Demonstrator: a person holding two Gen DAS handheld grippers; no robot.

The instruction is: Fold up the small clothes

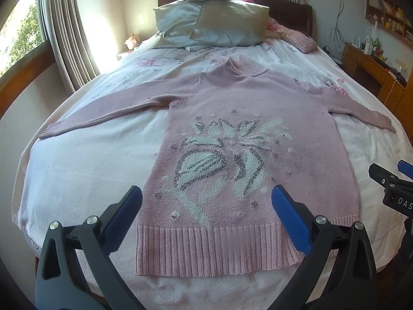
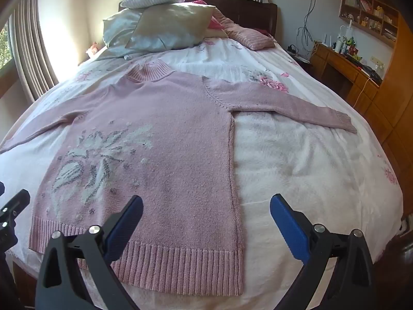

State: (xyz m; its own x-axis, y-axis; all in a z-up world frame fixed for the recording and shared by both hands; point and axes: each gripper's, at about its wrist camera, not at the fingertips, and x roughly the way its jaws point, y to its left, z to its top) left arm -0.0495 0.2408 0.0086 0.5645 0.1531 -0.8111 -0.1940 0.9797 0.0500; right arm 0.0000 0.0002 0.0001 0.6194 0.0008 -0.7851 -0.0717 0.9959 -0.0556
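- The pink sweater (image 1: 240, 139) lies flat, front up, on the bed (image 1: 77, 170), both sleeves spread wide to the sides and its ribbed hem (image 1: 214, 250) nearest the cameras.
- The left gripper (image 1: 206, 201) hovers over that hem, jaws spread wide and empty; its blue pads (image 1: 289, 219) frame the lower part of the white flower pattern (image 1: 222, 160), no contact visible.
- The right gripper (image 2: 206, 209) is wide open too, grasping nothing; it straddles the sweater's right side seam (image 2: 232, 170), one finger over the knit, the other over the white blanket (image 2: 309, 170).
- Each tool shows at the edge of the other's view, side by side at the foot of the bed.
- Pillows (image 1: 211, 23) are stacked at the headboard, well beyond the collar (image 1: 242, 68).
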